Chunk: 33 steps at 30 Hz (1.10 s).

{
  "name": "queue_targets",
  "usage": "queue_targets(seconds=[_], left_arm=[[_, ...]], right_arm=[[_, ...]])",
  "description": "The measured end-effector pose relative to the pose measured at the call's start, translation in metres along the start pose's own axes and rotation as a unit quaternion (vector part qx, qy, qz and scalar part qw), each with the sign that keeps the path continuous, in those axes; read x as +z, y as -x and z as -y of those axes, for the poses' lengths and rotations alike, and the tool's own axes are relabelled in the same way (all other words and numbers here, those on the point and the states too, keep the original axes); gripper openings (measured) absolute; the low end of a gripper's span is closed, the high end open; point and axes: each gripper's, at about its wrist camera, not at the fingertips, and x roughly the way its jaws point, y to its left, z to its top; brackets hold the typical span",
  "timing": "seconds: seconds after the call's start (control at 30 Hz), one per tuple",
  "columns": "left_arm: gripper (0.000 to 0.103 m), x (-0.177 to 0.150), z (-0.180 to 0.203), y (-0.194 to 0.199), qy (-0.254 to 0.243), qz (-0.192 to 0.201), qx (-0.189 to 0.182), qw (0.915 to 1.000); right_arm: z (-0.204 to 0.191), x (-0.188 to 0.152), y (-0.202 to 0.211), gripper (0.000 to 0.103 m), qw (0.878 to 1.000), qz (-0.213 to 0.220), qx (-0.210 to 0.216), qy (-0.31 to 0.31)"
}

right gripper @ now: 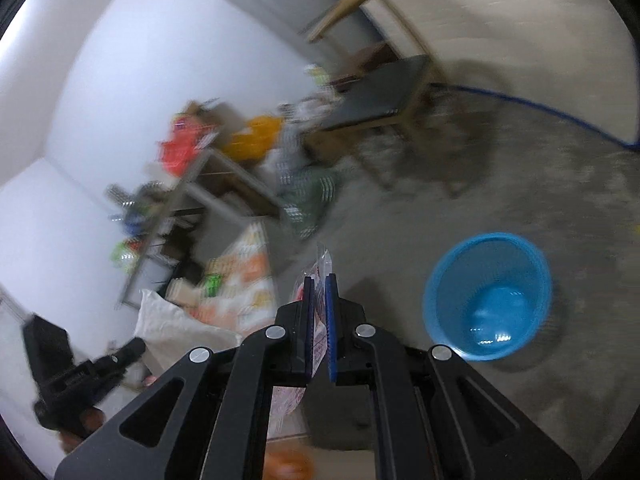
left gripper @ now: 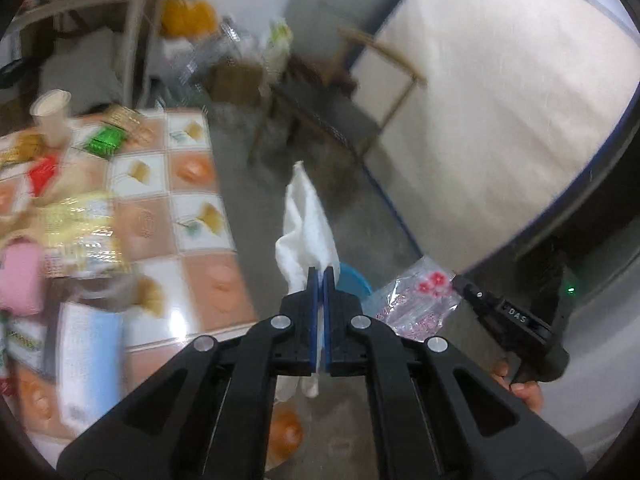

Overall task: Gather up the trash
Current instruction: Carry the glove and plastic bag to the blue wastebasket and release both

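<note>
My left gripper [left gripper: 321, 276] is shut on a crumpled white tissue [left gripper: 306, 228], which sticks up past the blue pads over the floor, beside the table's edge. A sliver of the blue plastic basket [left gripper: 356, 283] shows just behind the tissue. My right gripper [right gripper: 320, 282] is shut on a clear plastic wrapper [right gripper: 323, 264] with red print. The blue basket [right gripper: 452, 272] stands on the grey floor to its right, with nothing seen inside. Each view shows the other gripper: the right gripper [left gripper: 460, 280] with its wrapper [left gripper: 416, 300], and the left gripper [right gripper: 138, 346] with the tissue [right gripper: 176, 328].
A table [left gripper: 192, 240] with a patterned cloth at left holds a paper cup [left gripper: 50, 114], a green wrapper [left gripper: 102, 140], a yellow packet [left gripper: 80, 232] and other litter. A wooden chair [right gripper: 384, 96] stands beyond on the floor. A pale mattress [left gripper: 500, 100] leans at right. Shelves with clutter line the wall.
</note>
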Motion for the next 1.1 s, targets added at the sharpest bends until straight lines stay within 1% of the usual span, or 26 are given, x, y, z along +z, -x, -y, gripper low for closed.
queue_targets(seconds=[0.07,0.1,0.13,0.17,0.27,0.33,0.43,0.47,0.5,0.53,0.57,0.6,0.67,0.73,0.77,0.8,0.87,0.93,0.97,1.0,1.03,1.07,1.1], left_arm=[[0.001,0.002,0.018,-0.051,-0.008,-0.047,-0.003,0.9989],[0.001,0.002,0.026,-0.07,-0.018,-0.06,-0.007,0.998],[0.001,0.004,0.031,-0.084,-0.028,-0.068,-0.004,0.9973],[0.001,0.004,0.041,-0.108,-0.039,-0.076,0.003,0.9963],[0.001,0.003,0.059,-0.15,-0.044,-0.089,-0.002,0.995],[0.001,0.002,0.066,-0.173,-0.043,-0.088,-0.005,0.9951],[0.002,0.002,0.082,-0.215,-0.07,-0.103,-0.005,0.9921],[0.013,0.002,0.088,-0.232,-0.08,-0.108,-0.003,0.991],[0.034,0.001,0.091,-0.244,-0.088,-0.112,-0.002,0.9898],[0.043,0.001,0.093,-0.255,-0.096,-0.111,0.016,0.989],[0.049,0.005,0.097,-0.263,-0.096,-0.105,0.032,0.9893],[0.049,0.005,0.096,-0.264,-0.091,-0.099,0.04,0.99],[0.049,0.005,0.091,-0.256,-0.074,-0.097,0.038,0.9918],[0.049,0.009,0.081,-0.233,-0.06,-0.076,0.039,0.9946],[0.049,0.012,0.077,-0.214,-0.061,-0.055,0.034,0.996],[0.049,0.013,0.075,-0.193,-0.069,-0.036,0.029,0.9965],[0.051,0.015,0.071,-0.171,-0.087,-0.022,0.023,0.9957],[0.055,0.011,0.067,-0.135,-0.103,-0.017,-0.01,0.9945],[0.063,0.01,0.062,-0.123,-0.11,-0.014,-0.02,0.9937],[0.068,0.005,0.059,-0.101,-0.122,-0.005,-0.022,0.9923],[0.07,0.001,0.057,-0.083,-0.134,0.006,-0.019,0.9907],[0.075,-0.004,0.054,-0.069,-0.146,0.015,-0.012,0.9891],[0.078,-0.008,0.05,-0.055,-0.156,0.024,-0.001,0.9874]], right_arm=[[0.018,0.003,-0.005,0.006,0.999,0.002,-0.042,0.001],[0.029,0.006,-0.011,0.006,0.998,0.002,-0.068,0.002],[0.04,0.008,-0.018,0.006,0.996,-0.001,-0.087,0.001],[0.047,0.01,-0.023,0.006,0.995,-0.004,-0.098,-0.001],[0.073,0.02,-0.048,0.006,0.989,-0.012,-0.145,-0.002],[0.085,0.027,-0.062,0.006,0.986,-0.013,-0.164,-0.005],[0.108,0.036,-0.091,0.008,0.982,-0.014,-0.189,-0.02],[0.12,0.039,-0.104,0.009,0.979,-0.022,-0.199,-0.036],[0.127,0.041,-0.115,0.016,0.977,-0.029,-0.206,-0.039],[0.135,0.041,-0.126,0.023,0.975,-0.04,-0.217,-0.038],[0.144,0.039,-0.134,0.038,0.97,-0.05,-0.235,-0.04],[0.148,0.037,-0.139,0.041,0.968,-0.056,-0.242,-0.042],[0.153,0.034,-0.142,0.042,0.964,-0.067,-0.254,-0.042],[0.152,0.026,-0.139,0.048,0.964,-0.065,-0.258,-0.027],[0.15,0.024,-0.138,0.052,0.964,-0.065,-0.257,-0.02],[0.148,0.02,-0.134,0.052,0.964,-0.065,-0.258,-0.012],[0.138,0.016,-0.124,0.052,0.967,-0.062,-0.245,-0.001],[0.12,0.011,-0.106,0.056,0.972,-0.057,-0.228,0.013],[0.113,0.009,-0.099,0.06,0.974,-0.053,-0.219,0.02],[0.1,0.008,-0.087,0.067,0.977,-0.046,-0.205,0.033],[0.086,0.007,-0.077,0.07,0.978,-0.037,-0.198,0.05],[0.076,0.007,-0.069,0.076,0.978,-0.029,-0.196,0.064],[0.058,0.006,-0.058,0.082,0.977,-0.017,-0.192,0.087]])
